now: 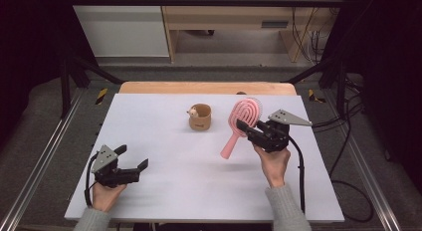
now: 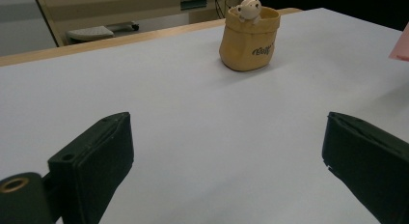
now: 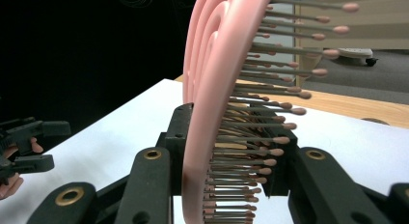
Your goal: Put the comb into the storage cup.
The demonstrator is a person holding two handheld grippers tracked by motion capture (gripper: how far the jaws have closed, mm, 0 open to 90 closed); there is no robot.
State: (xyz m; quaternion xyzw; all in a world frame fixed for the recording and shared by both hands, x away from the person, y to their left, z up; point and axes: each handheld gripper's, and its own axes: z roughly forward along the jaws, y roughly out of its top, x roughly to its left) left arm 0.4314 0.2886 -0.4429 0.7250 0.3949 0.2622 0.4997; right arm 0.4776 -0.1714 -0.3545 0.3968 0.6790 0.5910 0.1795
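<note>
Above the worktop [image 1: 164, 181], the right hand-held gripper [image 1: 249, 130] pinches the brush [image 1: 242, 122] at its head, carrying it; the left hand-held gripper [image 1: 133, 164] rests spread. Next move likely calls for lowering its handle into the cup [image 1: 200, 117].

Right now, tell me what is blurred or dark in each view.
High view: soft overall, sides black, table evenly lit. Left gripper view: near jaws blurred, bear pot fairly sharp. Right gripper view: pink hairbrush close and soft, background dark at left.

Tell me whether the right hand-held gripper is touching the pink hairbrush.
Touching. The right gripper view shows the right hand-held gripper with its jaws clamped on the head of the pink hairbrush.
</note>
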